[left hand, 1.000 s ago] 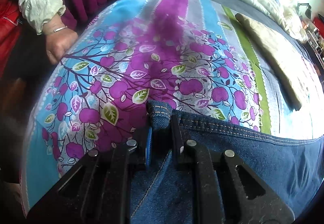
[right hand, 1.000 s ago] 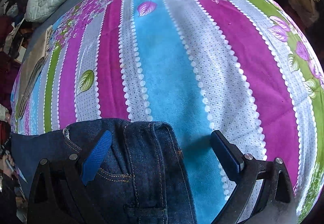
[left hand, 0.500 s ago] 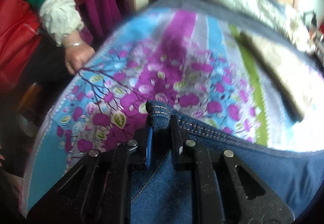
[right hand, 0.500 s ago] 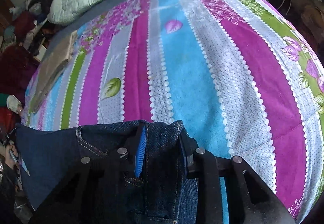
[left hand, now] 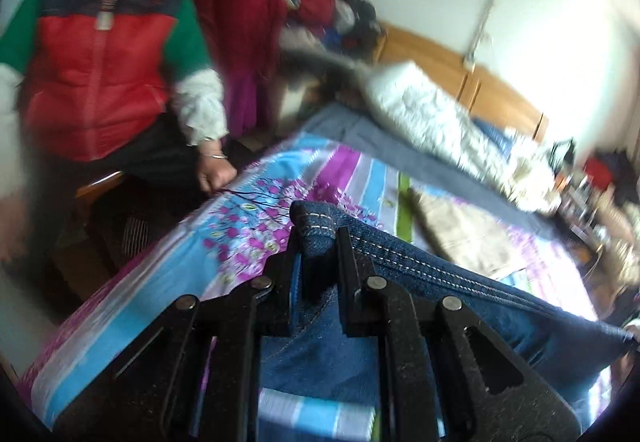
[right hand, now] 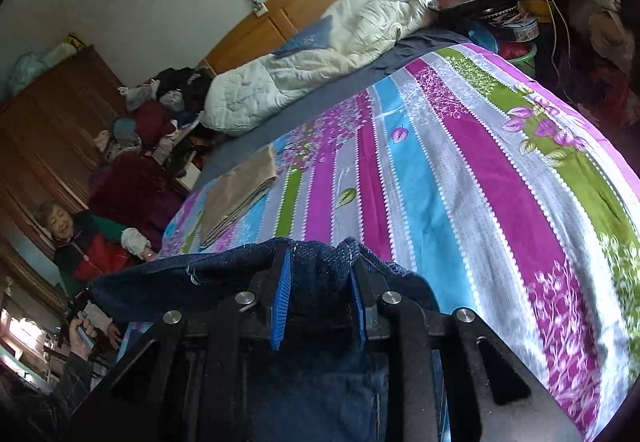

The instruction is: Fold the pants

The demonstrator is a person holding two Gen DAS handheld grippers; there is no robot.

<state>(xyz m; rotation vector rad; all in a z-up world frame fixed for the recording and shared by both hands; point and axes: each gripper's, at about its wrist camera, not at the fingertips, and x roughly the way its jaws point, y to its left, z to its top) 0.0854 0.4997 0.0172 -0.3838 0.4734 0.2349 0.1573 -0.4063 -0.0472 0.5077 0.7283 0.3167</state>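
The left gripper [left hand: 316, 242], black with blue-lined jaws, is clamped on a stitched corner of the dark blue denim pants [left hand: 460, 282], raised above the bed's striped, floral-printed sheet [left hand: 168, 282]. A seated person in a red, green and navy jacket [left hand: 100, 54] rests a hand [left hand: 216, 174] at the bed's edge. A folded beige cloth [left hand: 460, 230], seemingly, lies blurred beyond the pants.

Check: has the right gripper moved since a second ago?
Yes. The right gripper, now shut on the jeans, has lifted away from the bedsheet.
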